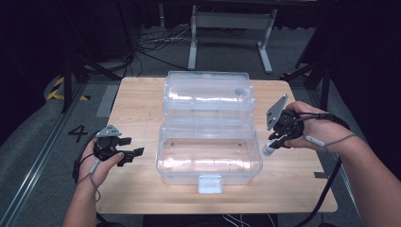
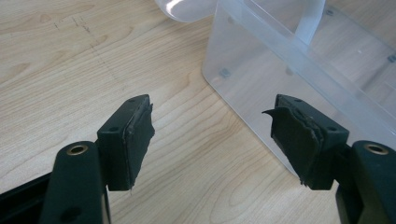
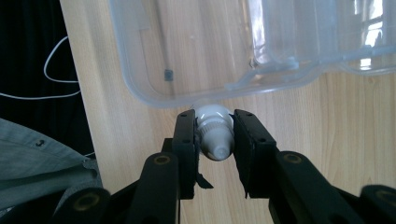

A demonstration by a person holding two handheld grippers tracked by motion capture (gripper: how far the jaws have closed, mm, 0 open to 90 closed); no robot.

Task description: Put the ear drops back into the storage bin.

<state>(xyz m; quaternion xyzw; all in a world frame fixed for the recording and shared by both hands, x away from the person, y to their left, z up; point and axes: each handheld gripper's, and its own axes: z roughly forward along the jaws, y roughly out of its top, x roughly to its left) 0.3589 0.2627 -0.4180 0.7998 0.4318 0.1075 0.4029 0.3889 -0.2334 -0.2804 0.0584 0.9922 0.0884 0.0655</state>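
Right gripper clamped a small white bottle, long axis along the fingers, just beside the open clear plastic box. Left gripper sat wide, empty.

A small white bottle with a ribbed cap sits clamped between the two black pads of the right tool, its rounded end pointing back toward the camera. In the high view the bottle hangs tilted, just beside the right end wall of the clear plastic box, above the wooden tabletop. The box stands open, its lid tipped back.
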